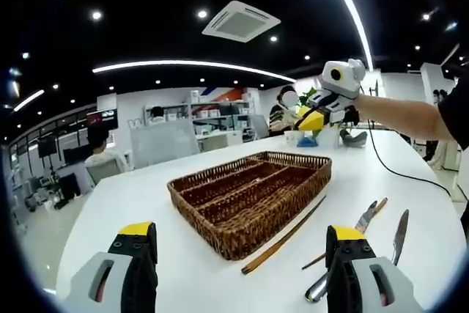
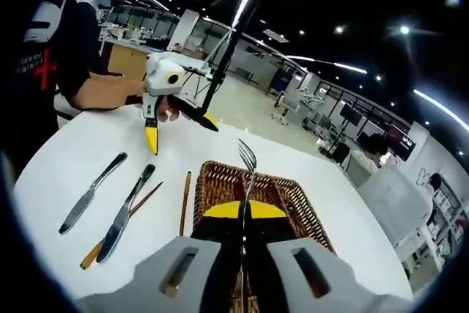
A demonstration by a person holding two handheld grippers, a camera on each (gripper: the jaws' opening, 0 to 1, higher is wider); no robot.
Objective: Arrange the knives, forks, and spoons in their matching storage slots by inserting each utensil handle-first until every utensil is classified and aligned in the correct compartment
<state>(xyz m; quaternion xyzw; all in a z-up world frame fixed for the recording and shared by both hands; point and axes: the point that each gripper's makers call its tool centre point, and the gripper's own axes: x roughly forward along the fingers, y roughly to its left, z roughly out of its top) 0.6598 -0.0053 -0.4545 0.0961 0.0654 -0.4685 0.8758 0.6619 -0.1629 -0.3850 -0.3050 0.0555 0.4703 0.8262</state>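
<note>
Open-plan office or lab floor, not a home. Dark ceiling carried recessed spotlights, long curved LED strips (image 1: 190, 64) and a cassette air-con unit (image 1: 241, 21) at the upper centre of the left gripper view. Shelving with boxes (image 1: 209, 113) ran along the white back wall at mid frame. People sat at desks at the left of that view, one at (image 1: 99, 153). Right gripper view showed rows of workstations with monitors (image 2: 350, 116) at the upper right, and a wall screen (image 2: 402, 139) beyond them. Work was laid out on a large white oval surface (image 1: 132, 203), meeting-room style.
</note>
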